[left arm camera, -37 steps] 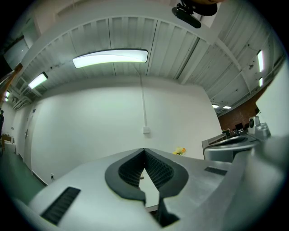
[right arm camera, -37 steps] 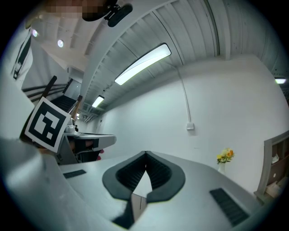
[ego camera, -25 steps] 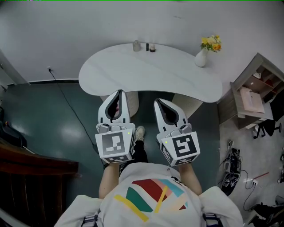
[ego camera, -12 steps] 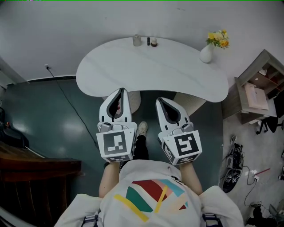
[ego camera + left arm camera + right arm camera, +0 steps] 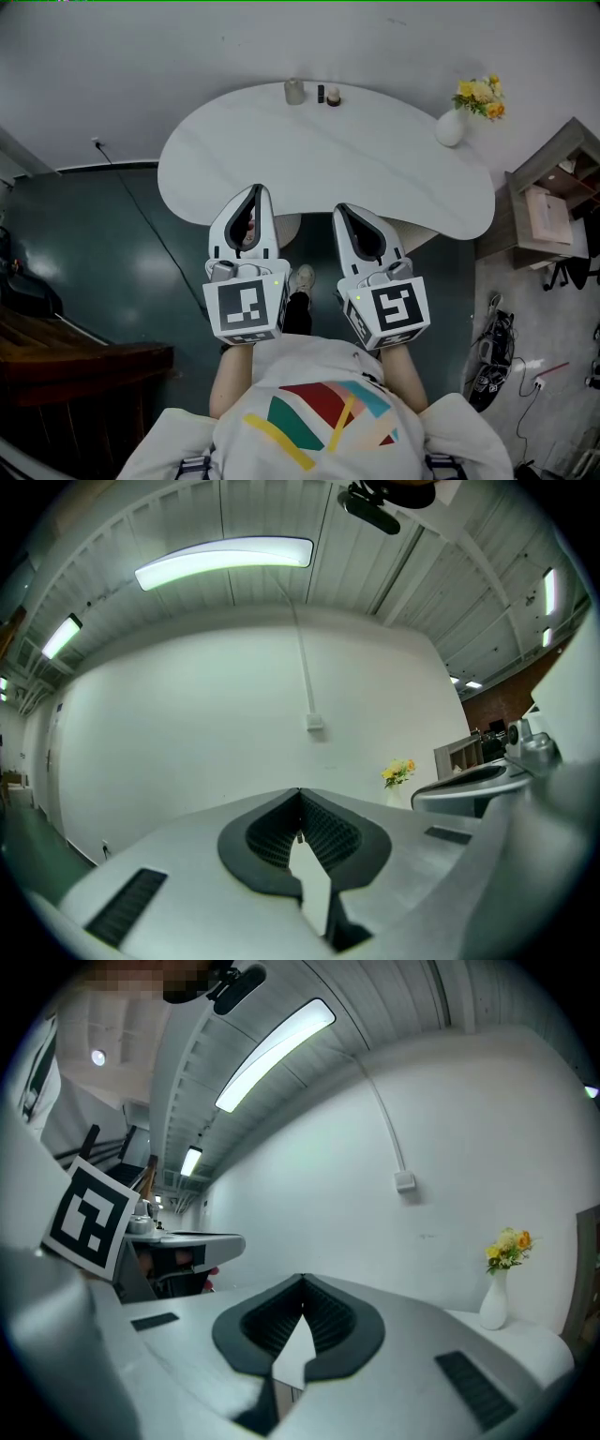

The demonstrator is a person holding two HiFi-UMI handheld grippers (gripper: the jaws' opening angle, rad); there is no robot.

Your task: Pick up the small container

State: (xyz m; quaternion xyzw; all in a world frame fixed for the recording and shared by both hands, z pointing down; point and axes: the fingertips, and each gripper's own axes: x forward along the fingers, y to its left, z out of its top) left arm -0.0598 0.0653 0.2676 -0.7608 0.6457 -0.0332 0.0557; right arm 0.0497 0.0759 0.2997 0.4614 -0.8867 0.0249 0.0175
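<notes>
On the far edge of the white curved table (image 5: 281,150) stand a pale grey cylindrical container (image 5: 294,92), a tiny dark bottle (image 5: 321,93) and a small round dark-topped container (image 5: 333,99). My left gripper (image 5: 253,190) and right gripper (image 5: 341,208) hang side by side over the table's near edge, well short of those items. Both are shut, with nothing between the jaws. In the left gripper view the left gripper's (image 5: 300,797) ribbed pads meet at the tip. The right gripper view shows the right gripper's (image 5: 302,1283) pads closed the same way.
A white vase (image 5: 450,128) with yellow flowers (image 5: 480,94) stands at the table's right end; the vase (image 5: 494,1302) also shows in the right gripper view. A wooden shelf unit (image 5: 548,202) is at the right. A cable (image 5: 141,216) runs over the dark floor. My shoe (image 5: 300,278) is below the table edge.
The table has drawn closer and the vase has slid right in the head view. Both grippers keep their place before me and stay shut.
</notes>
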